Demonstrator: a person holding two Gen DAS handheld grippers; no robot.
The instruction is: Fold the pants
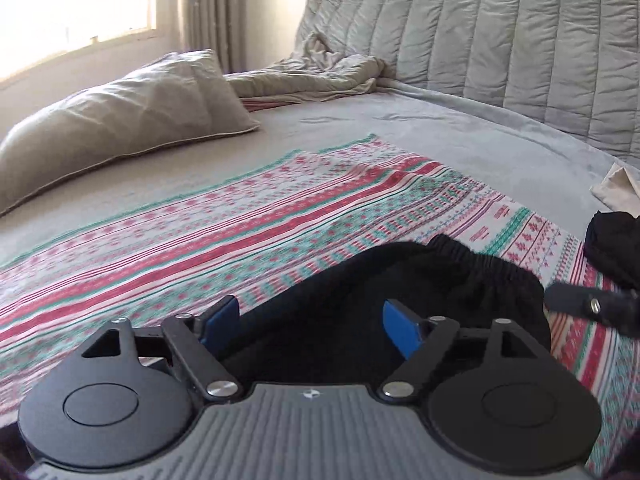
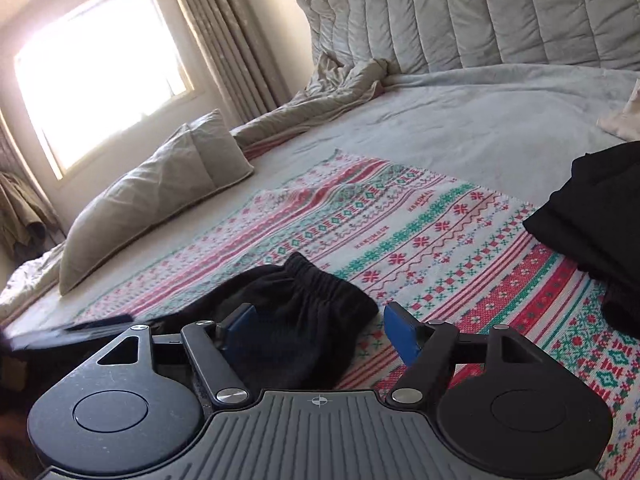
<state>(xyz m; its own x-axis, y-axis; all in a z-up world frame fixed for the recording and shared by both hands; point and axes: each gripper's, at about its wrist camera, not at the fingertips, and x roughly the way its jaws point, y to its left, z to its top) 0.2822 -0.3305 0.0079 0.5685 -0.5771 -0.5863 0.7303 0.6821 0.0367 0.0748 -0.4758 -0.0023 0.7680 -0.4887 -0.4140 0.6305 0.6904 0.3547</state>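
Nearest in the left wrist view, the left gripper (image 1: pixel 310 320) stands wide, its blue pads (image 1: pixel 402 330) apart with nothing pressed between them; the folded black pants (image 1: pixel 360 292) lie just beyond and below, elastic waistband turned away from the camera. The right gripper (image 2: pixel 318 328) is likewise spread, gripping nothing, and the pants (image 2: pixel 296 312) sit behind its left pad, reaching toward the middle of the gap. They rest on a patterned blanket (image 2: pixel 420 240) in red, green and white bands, which carries small red lettering too blurred to read with certainty. Each gripper body bears a small round emblem but no legible wording. The left view catches a black arm of the other gripper (image 1: pixel 588 304) at its right edge, while the right view alone shows a second stack of folded black cloth (image 2: pixel 592 216) on the blanket's right side, seen only as a dark corner from the left. Farther off lie a grey pillow (image 2: pixel 160 196), rumpled bedding, and the quilted headboard (image 2: pixel 480 12). Only the right view shows the whole bright window (image 2: pixel 100 68) and a tan garment (image 2: pixel 20 212) hanging at far left.
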